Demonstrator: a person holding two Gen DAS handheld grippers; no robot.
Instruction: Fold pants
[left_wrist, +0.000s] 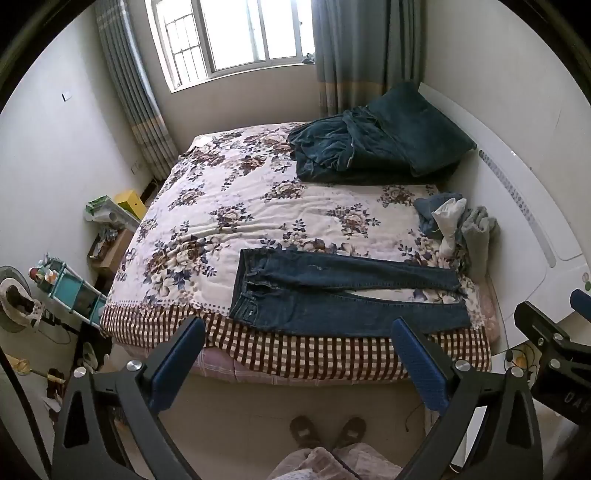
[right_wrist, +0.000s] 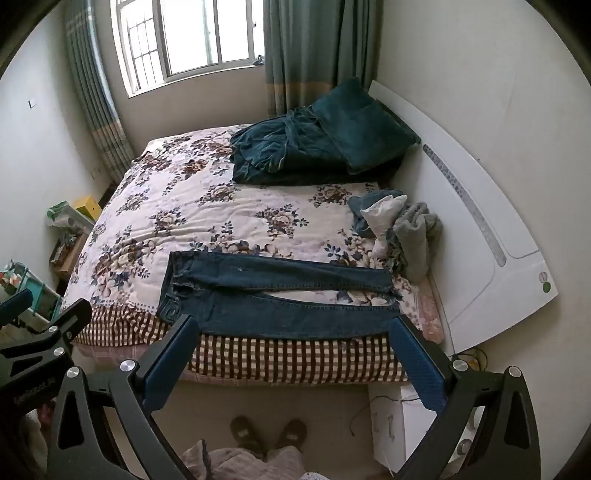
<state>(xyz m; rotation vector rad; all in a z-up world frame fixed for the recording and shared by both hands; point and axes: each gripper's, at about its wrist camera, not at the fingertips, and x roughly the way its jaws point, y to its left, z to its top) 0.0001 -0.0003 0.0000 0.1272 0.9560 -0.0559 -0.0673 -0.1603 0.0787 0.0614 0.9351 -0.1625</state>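
- Bed (left_wrist: 207, 206) is carrying the work near its front edge.
- Jeans (left_wrist: 343, 291) are lying flat and unfolded there, legs apart, waistband leftward; every fold is remaining.
- Left gripper (left_wrist: 299, 332) and right gripper (right_wrist: 295, 328) are hovering clear, jaws spread wide, gripping nothing.

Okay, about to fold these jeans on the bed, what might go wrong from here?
The jeans lie right along the bed's near edge, so a pull toward you may drag them onto the floor. The clothes pile sits beside the leg ends and might snag. Both grippers are open and off the fabric.
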